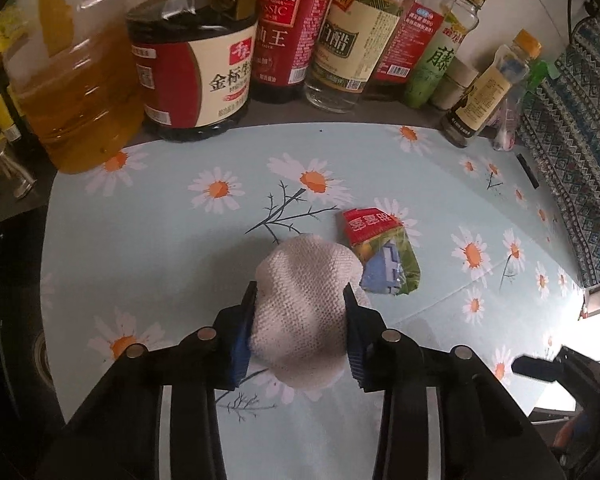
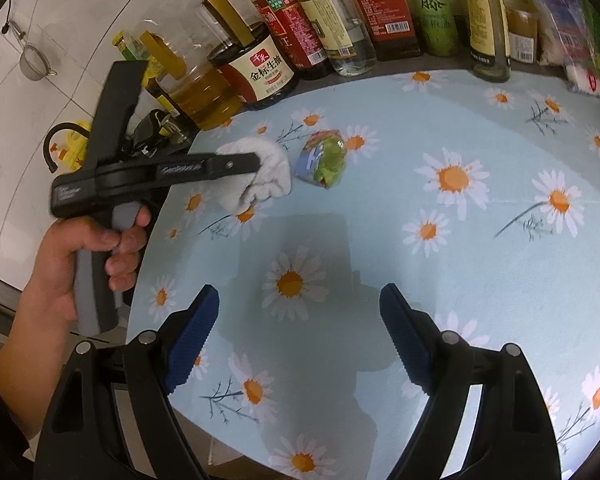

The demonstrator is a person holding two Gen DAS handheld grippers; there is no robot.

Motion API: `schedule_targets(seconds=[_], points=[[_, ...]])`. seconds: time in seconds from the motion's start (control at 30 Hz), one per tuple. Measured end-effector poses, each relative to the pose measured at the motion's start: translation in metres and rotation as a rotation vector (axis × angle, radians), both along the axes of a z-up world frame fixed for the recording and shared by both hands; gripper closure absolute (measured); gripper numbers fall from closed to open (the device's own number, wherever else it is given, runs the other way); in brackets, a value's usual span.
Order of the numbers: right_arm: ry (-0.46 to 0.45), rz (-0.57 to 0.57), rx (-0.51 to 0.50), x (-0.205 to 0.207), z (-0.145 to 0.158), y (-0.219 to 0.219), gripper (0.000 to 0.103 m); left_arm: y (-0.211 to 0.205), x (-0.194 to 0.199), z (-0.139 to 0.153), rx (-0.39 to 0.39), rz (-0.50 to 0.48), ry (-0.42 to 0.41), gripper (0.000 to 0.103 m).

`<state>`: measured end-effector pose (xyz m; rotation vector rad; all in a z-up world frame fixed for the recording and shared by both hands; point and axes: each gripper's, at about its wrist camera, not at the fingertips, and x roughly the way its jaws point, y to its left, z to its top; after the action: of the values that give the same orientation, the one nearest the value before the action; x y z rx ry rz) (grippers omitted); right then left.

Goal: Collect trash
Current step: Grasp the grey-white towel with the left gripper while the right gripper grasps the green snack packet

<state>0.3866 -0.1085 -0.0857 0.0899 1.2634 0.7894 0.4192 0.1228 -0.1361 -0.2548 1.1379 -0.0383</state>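
My left gripper (image 1: 300,296) is shut on a white knitted cloth (image 1: 306,312), bunched between its blue pads just above the daisy-print tablecloth (image 1: 180,240). A crumpled red, green and blue snack wrapper (image 1: 382,254) lies on the tablecloth just right of the cloth, close to it. In the right wrist view the cloth (image 2: 268,178) and the wrapper (image 2: 324,158) lie at the far left of the table, with the left gripper (image 2: 256,164) held over them by a hand. My right gripper (image 2: 300,320) is open and empty above the tablecloth (image 2: 480,260), well short of the wrapper.
A row of bottles stands along the back edge: a cooking oil jug (image 1: 72,92), a soy sauce jug (image 1: 196,72), a vinegar bottle (image 1: 348,40), a green bottle (image 1: 432,68) and a small sauce bottle (image 1: 480,100). A patterned cloth (image 1: 576,152) lies at right.
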Motion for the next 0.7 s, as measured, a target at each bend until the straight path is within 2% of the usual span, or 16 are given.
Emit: schedule_targets(seconds=[0.33, 0.6, 0.7], points=[[-0.060, 0.039, -0.029, 0.045, -0.004, 0.036, 0.021, 0.009, -0.043, 0.024, -0.004, 0.056, -0.040, 0.066], [-0.061, 0.072, -0.116, 0.084, -0.040, 0.071, 0.026, 0.006, -0.087, 0.035, -0.038, 0.102, -0.063, 0.066], [-0.069, 0.094, -0.132, 0.092, -0.049, 0.081, 0.031, 0.003, -0.099, 0.037, -0.049, 0.118, -0.065, 0.066]])
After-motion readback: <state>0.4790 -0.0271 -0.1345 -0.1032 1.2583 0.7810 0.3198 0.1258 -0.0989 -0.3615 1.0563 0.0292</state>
